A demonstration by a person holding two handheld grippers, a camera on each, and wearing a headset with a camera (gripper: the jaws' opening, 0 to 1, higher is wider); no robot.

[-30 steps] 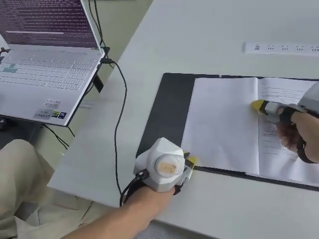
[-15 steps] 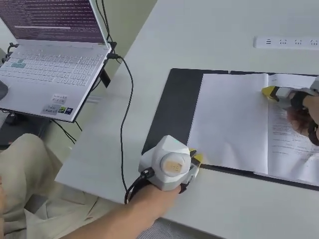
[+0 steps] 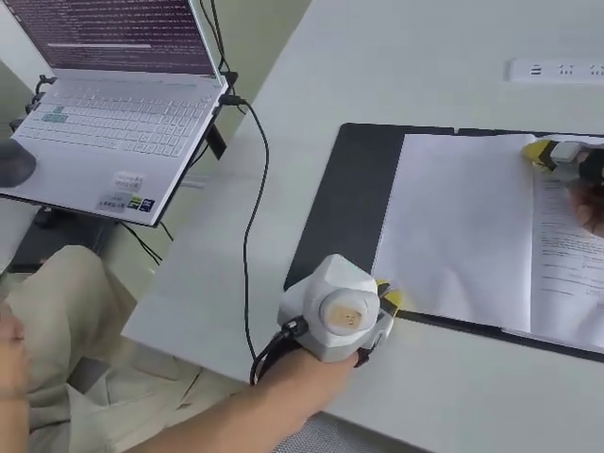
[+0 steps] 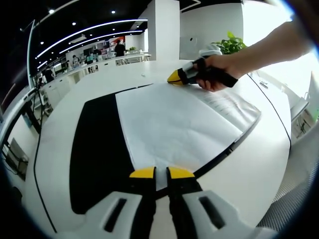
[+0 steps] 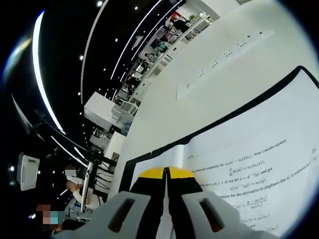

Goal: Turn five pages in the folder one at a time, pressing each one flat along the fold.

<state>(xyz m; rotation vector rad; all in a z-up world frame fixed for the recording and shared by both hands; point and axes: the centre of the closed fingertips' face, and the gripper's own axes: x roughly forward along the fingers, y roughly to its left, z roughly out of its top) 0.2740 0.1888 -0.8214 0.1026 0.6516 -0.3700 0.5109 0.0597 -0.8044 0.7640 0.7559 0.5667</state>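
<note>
Head view: the folder (image 3: 354, 203) lies open at right, a blank page (image 3: 462, 226) turned flat. Left gripper view: the left gripper (image 4: 160, 173), jaws pressed together, rests at that page's near edge. Right gripper view: the right gripper (image 5: 166, 173), jaws closed, sits on the fold at bottom centre, apparently creasing it; how many pages are done cannot be counted.

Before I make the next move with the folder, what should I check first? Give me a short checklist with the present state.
1. Folder open flat on table: ok.
2. Blank left page lies flat: ok.
3. Right gripper shut, tips at top end of Fold: ok.
4. Left gripper at that page's bottom edge, gripping it: cannot tell.
5. Fold pressed along its whole length: cannot tell.
6. Cable apart from folder: ok.
</note>
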